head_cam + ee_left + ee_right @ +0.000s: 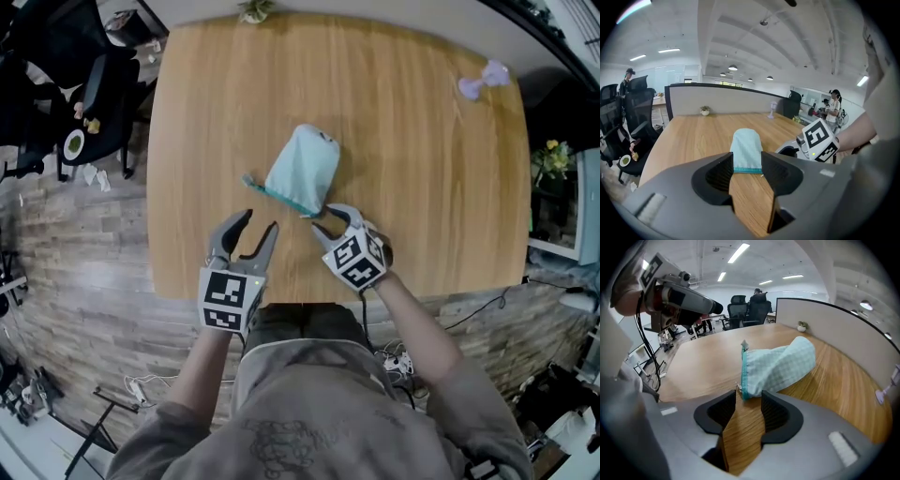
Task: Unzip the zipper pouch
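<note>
Head view: both claws spread at the pouch

The pale-green zipper pouch (302,169) lies mid-counter (422,187), with its teal zipper edge (279,195) facing the person. The left claw (258,223) is released just short of it, with only bare wood between its jaws. The right claw (333,220) is released too, with the zipper's end just at its tips.

one mint zipper pouch (303,170). two tools: left tool (260,222), right tool (330,221). one wooden bench (422,187). one small purple object (483,79) at a far corner. one little potted plant (254,9) at the far edge. black office chairs (103,89) beside the bench, number unclear. at least two people (629,79) standing far off in the room.
</note>
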